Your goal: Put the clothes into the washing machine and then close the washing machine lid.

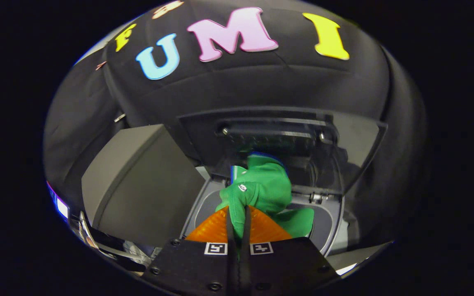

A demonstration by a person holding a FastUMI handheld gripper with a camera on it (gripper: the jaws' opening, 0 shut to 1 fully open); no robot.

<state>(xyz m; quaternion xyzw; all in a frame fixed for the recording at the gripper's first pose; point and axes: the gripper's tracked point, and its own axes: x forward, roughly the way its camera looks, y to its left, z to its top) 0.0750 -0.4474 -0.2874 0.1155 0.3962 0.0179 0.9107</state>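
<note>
Gripper view: the green garment [263, 191] is pinched between the two orange fingers [214, 228] of the gripper [239, 211], which are closed together on a fold of the cloth with only a thin dark seam left between them. The fabric bunches up just ahead of the fingertips and rises beyond them; a small white round tag [242, 187] sits on the bunch near the tips, and a blue edge shows along the garment's upper border. A loose end of the same cloth hangs down on the right side of the fingers.

The garment is held over the open mouth of the washing machine [335, 230] — the rounded grey rim of the opening curves beneath and to either side of the cloth, and the hanging end lies over the dark inside of the tub. Whether that end touches the tub cannot be determined.

Beyond the garment the washing machine lid [356, 144] stands raised, a dark see-through panel tilted back, with a black hinge block [272, 133] and two bright fasteners at its upper middle. A small metal catch [318, 198] sits at the lid's lower edge, just to the right of the cloth.

A plain grey box [138, 185] stands beside the machine on the left — close to the opening, apart from the garment.
</note>
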